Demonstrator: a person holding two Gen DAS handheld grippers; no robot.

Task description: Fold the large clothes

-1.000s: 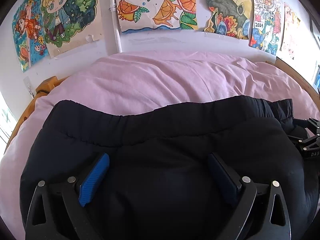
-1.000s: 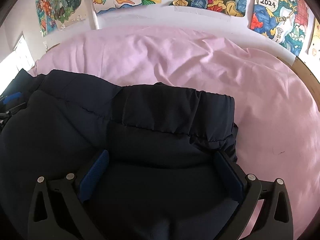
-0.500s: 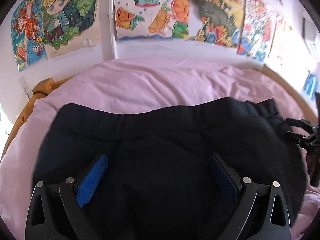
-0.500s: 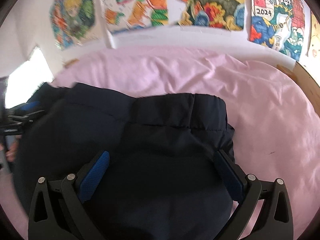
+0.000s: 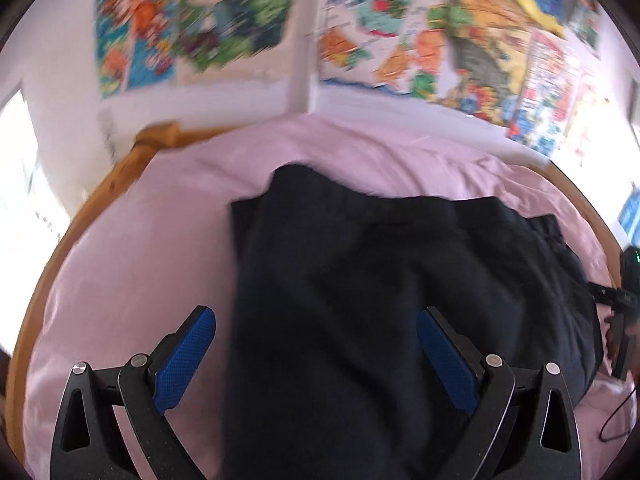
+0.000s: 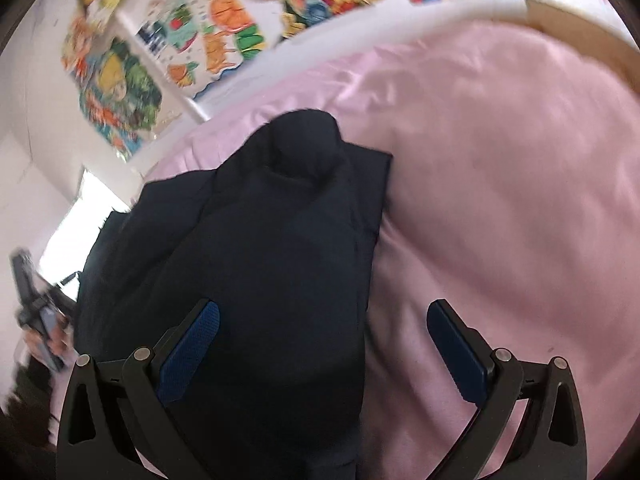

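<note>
Pink bedsheet (image 5: 132, 264) covers the bed in the left wrist view, and a wooden bed frame (image 5: 120, 168) curves along its edge from 7 to 11 o'clock. On the white wall behind, colourful cartoon posters (image 5: 192, 12) hang in a row; they are blurred, so no writing on them can be read. The black padded garment (image 5: 380, 300) lies on the sheet, spreading from the centre toward 3 o'clock. The left gripper (image 5: 316, 352) stands wide open: its left blue pad (image 5: 184, 360) is over bare sheet, and its right pad (image 5: 448, 360) is over the black cloth, with the garment's left edge between them. It holds nothing. At 3 o'clock a part of the other black tool (image 5: 620, 312) shows at the picture's border, too blurred to tell more.

In the right wrist view the scene is tilted. The same garment (image 6: 260, 272) runs from the centre down to 6 o'clock, with a rounded bump of cloth at its far end, near 12 o'clock. The sheet (image 6: 500, 200) fills the side from 1 to 5 o'clock. The right gripper (image 6: 324, 348) is also spread wide and grips nothing; the garment's right edge passes between its pads. Only this view shows, at 9 o'clock, the person's hand (image 6: 52, 340) around the other tool, and a bright window (image 6: 68, 240) behind it. Posters (image 6: 224, 32) are again unreadable.
</note>
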